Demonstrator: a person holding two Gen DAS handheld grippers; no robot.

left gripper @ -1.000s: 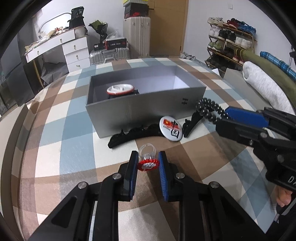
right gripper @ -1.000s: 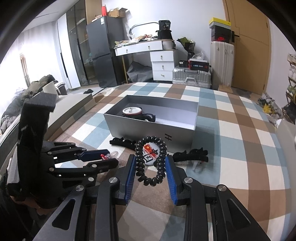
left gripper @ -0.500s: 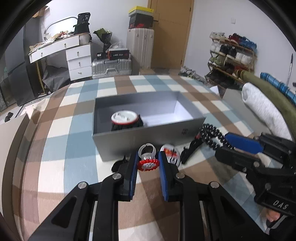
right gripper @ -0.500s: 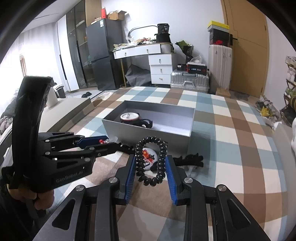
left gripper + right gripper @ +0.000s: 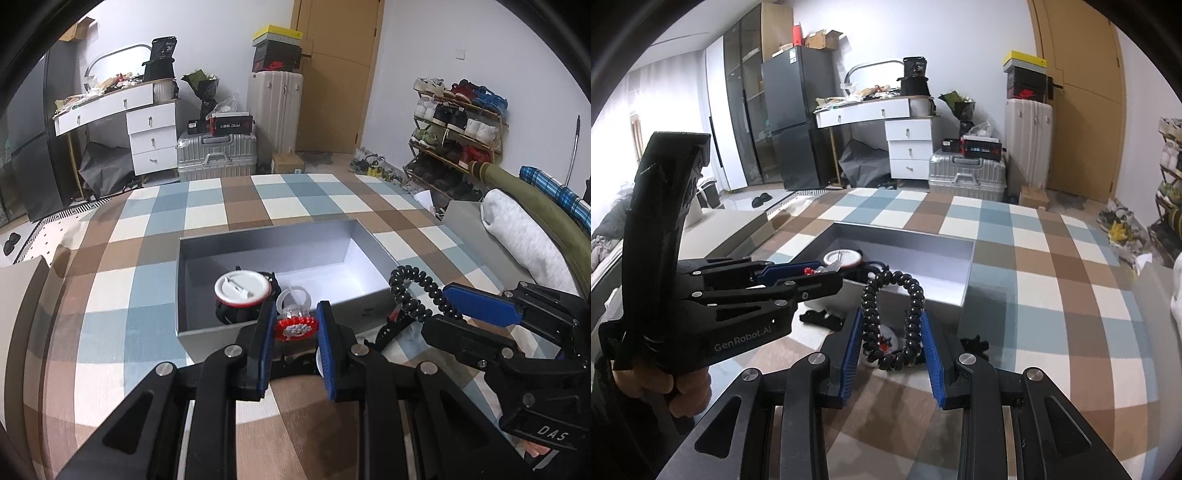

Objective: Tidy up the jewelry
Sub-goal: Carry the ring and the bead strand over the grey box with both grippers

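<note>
The left gripper point(image 5: 294, 328) is clenched on a toy ring point(image 5: 295, 325) with a red-and-white beaded top and a clear plastic band, pinched between the blue pads point(image 5: 266, 347); it is held above the near wall of the open grey box point(image 5: 207, 336), just over the rim. The right gripper point(image 5: 891, 345) is clamped on a black spiral hair tie point(image 5: 892, 321), whose loop is squeezed between the blue pads and stands up above the fingertips; it is held in the air just short of the box's near wall, toward its right end. In the left wrist view the right gripper point(image 5: 456, 312) is seen at the right with the hair tie point(image 5: 415, 291) sticking out beside the box's near right corner. In the right wrist view the left gripper point(image 5: 816, 275) is seen at the left, gripped by a hand point(image 5: 661, 387), its tips over the box's near left part. Inside the box, at its near left, a round badge point(image 5: 242, 288) lies white back up with a red rim, resting on a dark item that cannot be made out. On the checked tablecloth point(image 5: 155, 206), in front of the box, a black hair claw clip point(image 5: 822, 317), a second black clip point(image 5: 973, 345) and a round pin badge point(image 5: 886, 341) are lying, partly hidden behind the fingers.
</note>
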